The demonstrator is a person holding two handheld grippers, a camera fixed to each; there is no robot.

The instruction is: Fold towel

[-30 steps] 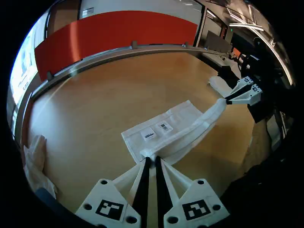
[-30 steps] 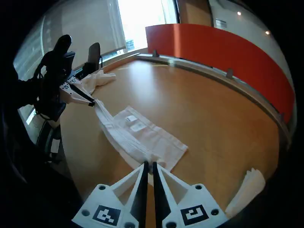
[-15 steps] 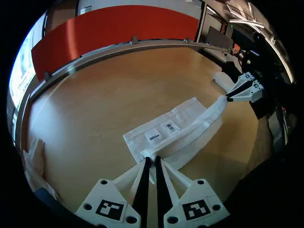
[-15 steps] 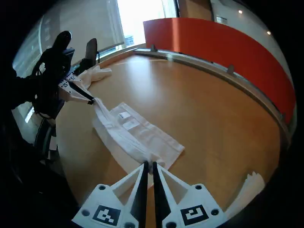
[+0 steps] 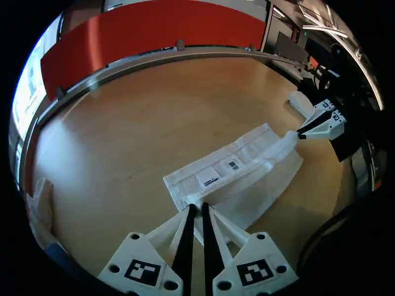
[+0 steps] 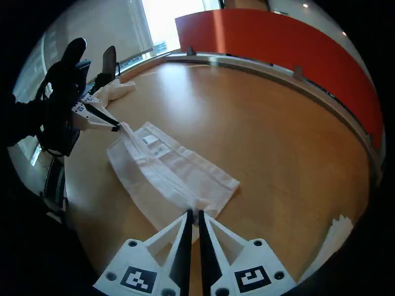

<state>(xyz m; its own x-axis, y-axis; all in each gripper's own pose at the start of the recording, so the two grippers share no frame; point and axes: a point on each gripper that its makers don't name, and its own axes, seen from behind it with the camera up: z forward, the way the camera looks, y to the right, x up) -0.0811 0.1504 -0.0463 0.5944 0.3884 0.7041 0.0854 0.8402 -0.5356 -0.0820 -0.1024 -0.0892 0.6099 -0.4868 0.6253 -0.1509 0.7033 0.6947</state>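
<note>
Left gripper (image 5: 196, 208) clamps one corner of the towel (image 5: 247, 170); right gripper (image 6: 193, 213) clamps the opposite end; the towel spans the table (image 5: 123, 138) between both.

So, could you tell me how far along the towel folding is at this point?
Done: the towel lies spread on the table, labels up. In hand: the left tool and right tool each pinch an end of its near edge, lifted slightly. To do: carrying that edge over the far side, laying it down and letting go.
</note>
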